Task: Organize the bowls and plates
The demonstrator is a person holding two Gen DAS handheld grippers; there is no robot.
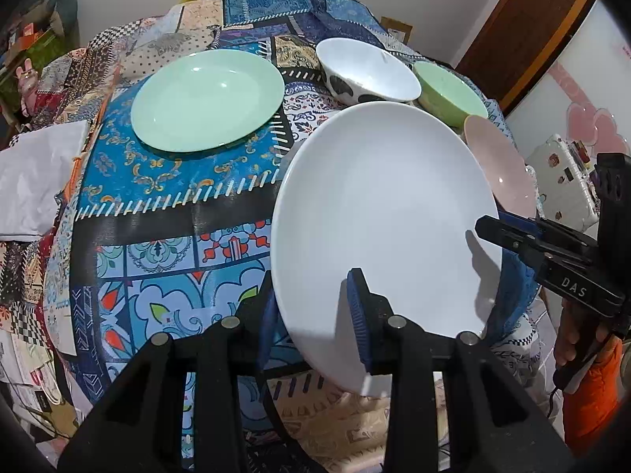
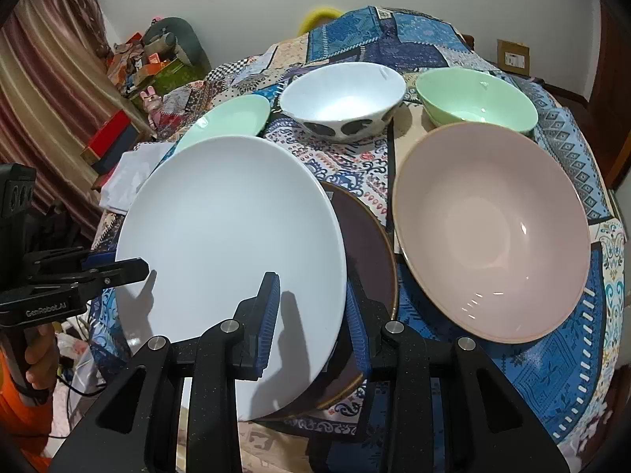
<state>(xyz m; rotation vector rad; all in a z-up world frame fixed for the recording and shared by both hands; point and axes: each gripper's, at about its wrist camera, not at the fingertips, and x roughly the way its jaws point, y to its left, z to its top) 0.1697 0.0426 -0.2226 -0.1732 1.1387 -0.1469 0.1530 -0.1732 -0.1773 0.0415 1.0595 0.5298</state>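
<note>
You're in a lived-in home room: a patchwork-patterned blue cloth (image 2: 552, 354) covers the surface, striped pink-brown curtains (image 2: 35, 90) hang at one side, a cluttered heap of boxes and toys (image 2: 146, 59) fills the corner, beside a brown wooden door (image 1: 524, 27).

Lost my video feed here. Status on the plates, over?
Both tools, left and right, clamped on white plate. Plate held over brown plate. Pink bowl close beside.

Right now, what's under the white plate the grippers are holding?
A dark brown plate lies beneath the white plate; only its right part shows, the rest is covered.
</note>
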